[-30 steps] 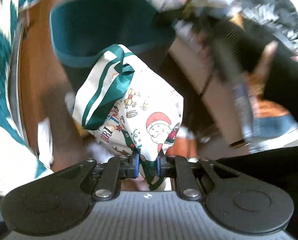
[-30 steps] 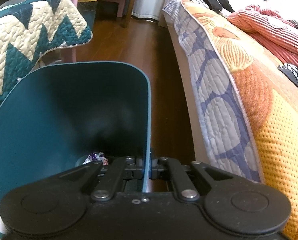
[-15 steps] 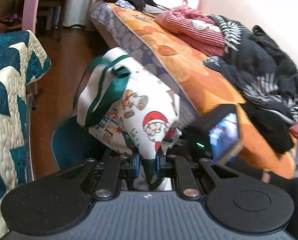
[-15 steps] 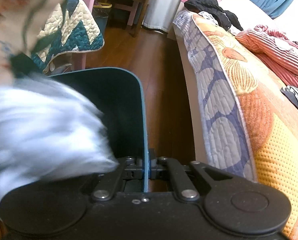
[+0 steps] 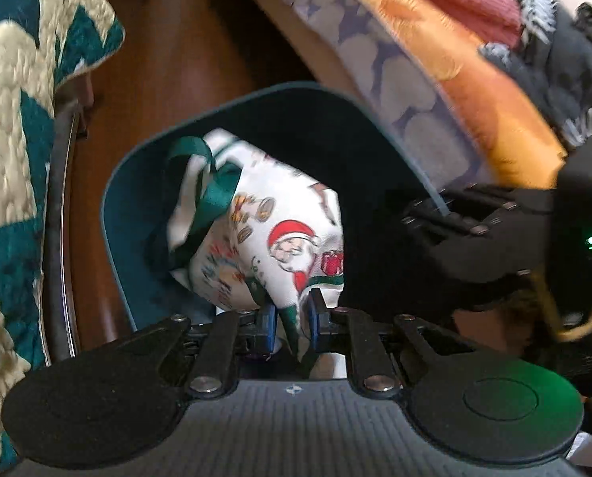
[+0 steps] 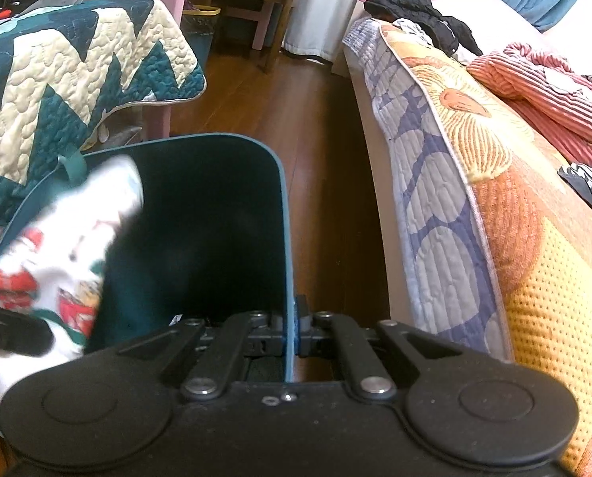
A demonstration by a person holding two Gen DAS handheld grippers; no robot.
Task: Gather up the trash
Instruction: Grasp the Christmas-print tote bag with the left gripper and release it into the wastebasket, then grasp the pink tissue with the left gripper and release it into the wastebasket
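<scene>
Over teal bin (image 5: 129,214): left gripper (image 5: 292,324) pinching Santa bag (image 5: 280,238); right gripper (image 6: 292,328) clamping rim

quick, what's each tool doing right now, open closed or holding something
Left tool: shut on the Santa-print bag, which hangs in the mouth of the teal bin.
Right tool: shut on the teal bin's rim.

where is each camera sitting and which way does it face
Left wrist: on the left gripper, angled down into the teal bin; its fingers pinch the Santa-print bag; the right gripper shows.
Right wrist: on the right gripper, angled down along the floor beside the bed; its fingers clamp the bin's rim.
Shared: bin, bag, bed, zigzag quilt.
</scene>
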